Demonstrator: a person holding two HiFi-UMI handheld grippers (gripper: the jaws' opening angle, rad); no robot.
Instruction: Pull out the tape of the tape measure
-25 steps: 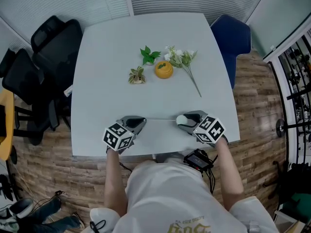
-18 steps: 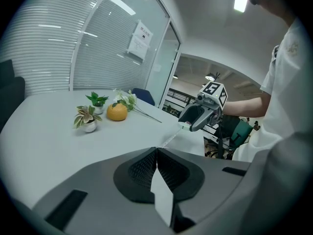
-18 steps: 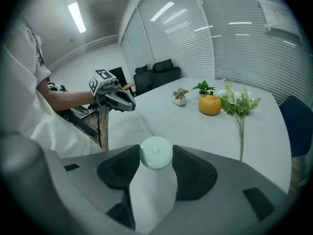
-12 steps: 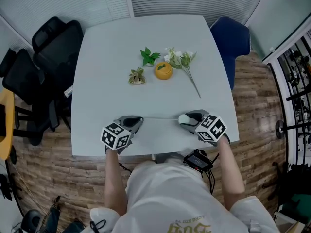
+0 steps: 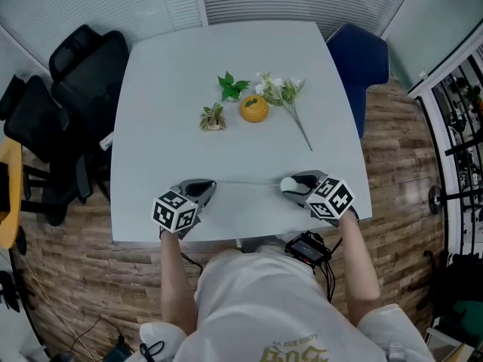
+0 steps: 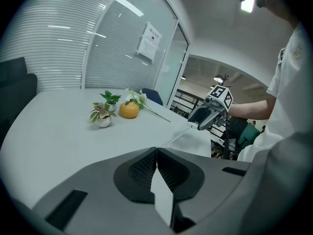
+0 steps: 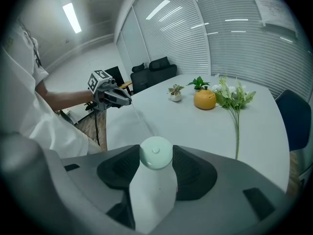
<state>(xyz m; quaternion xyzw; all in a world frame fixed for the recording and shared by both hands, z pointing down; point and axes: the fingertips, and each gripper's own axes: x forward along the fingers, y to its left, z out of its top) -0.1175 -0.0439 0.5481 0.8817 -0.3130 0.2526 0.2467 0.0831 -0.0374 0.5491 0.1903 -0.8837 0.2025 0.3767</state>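
**Item: tape measure (image 7: pixel 155 153).** A round, pale case, clamped by its sides between the jaws of the right gripper (image 5: pixel 298 187), which stood wide on it. It hung just above the near edge of the table (image 5: pixel 226 59).

**Part: tape (image 5: pixel 245 182).** A thin strip was drawn out of the case and ran leftward, low over the table, to the left gripper (image 6: pixel 156 153). That gripper's jaws were pressed tight together on the tape's free end.

**Hazards, as I judged them:**
- The left pinch was narrow and on a slick strip. A harder pull could slip the end free, and a spring would whip the tape back into the case.
- The case was round and smooth, so an off-line pull could twist it in the jaws or pop it out.
- The strip could kink or buckle if the two grippers drifted out of line.

**Surroundings.** An orange (image 5: pixel 254 108), a small potted plant (image 5: pixel 213 118) and a flower sprig (image 5: pixel 287 96) lay well apart at mid-table, clear of the tape.
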